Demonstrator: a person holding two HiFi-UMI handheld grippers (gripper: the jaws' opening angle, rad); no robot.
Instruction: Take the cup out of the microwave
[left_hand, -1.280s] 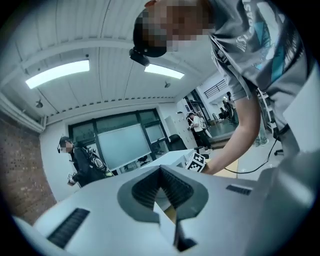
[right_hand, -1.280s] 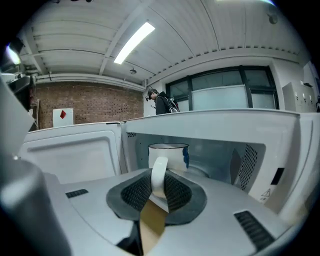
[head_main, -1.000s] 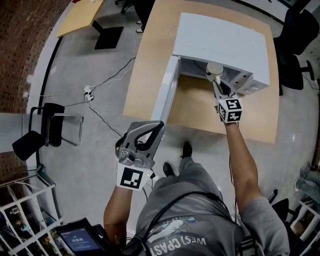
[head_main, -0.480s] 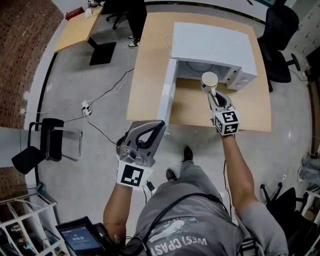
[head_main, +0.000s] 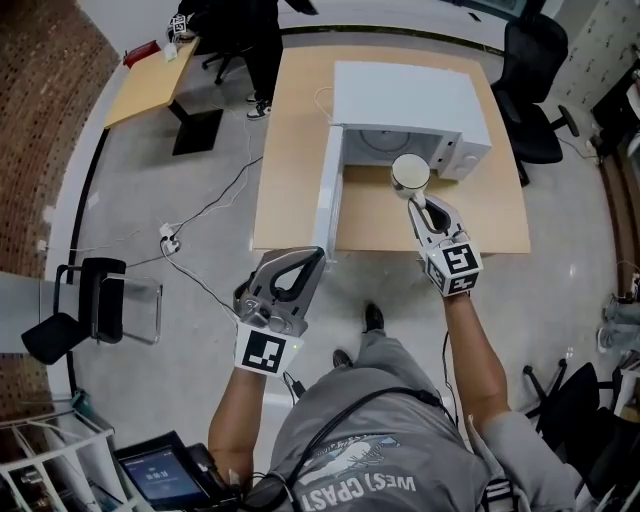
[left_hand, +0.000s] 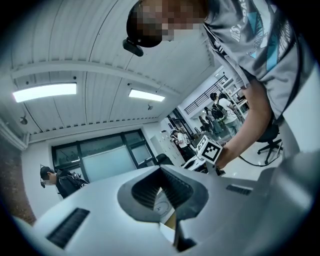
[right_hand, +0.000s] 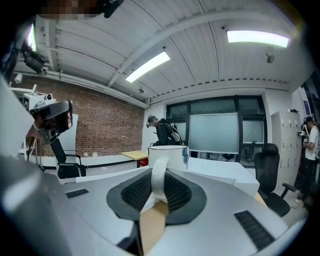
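A white cup hangs over the wooden table, just in front of the open cavity of the white microwave. My right gripper is shut on the cup's handle. In the right gripper view the handle sits pinched between the ribbed pads, with the cup body upright beyond them. The microwave door stands swung out to the left. My left gripper is held off the table's near left corner, its tips meeting with nothing between them.
Black office chairs stand right of the table. A black chair and floor cables with a power strip lie to the left. A second table and a person are at the far left.
My right gripper has drawn the cup out of the microwave cavity, toward me and upward. My left gripper has shifted only a little beside the door.
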